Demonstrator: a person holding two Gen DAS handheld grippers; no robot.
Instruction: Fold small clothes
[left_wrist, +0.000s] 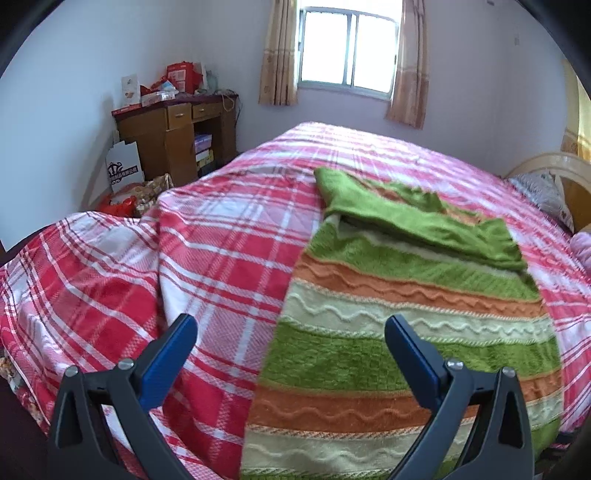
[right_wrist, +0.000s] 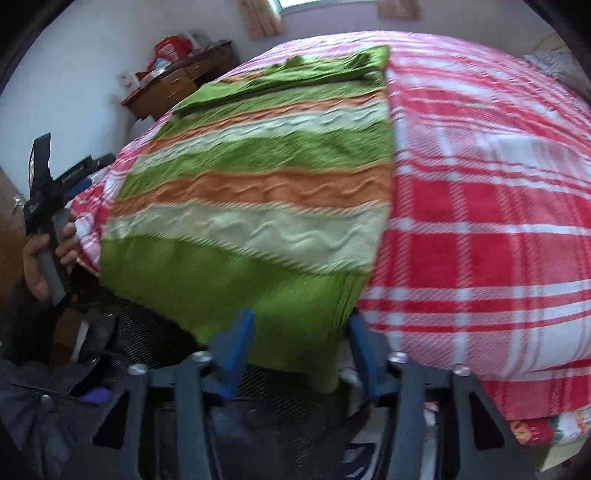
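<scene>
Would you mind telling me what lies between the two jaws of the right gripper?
In the right wrist view, the near green hem of the striped sweater hangs between the open jaws of the right gripper; neither visibly pinches it.

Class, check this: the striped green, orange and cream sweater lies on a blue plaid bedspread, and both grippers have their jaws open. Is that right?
Not quite. The bedspread is red and white plaid, not blue, as the left wrist view shows. The rest holds: the striped sweater lies on it, and the left gripper and right gripper both have their jaws open.
</scene>
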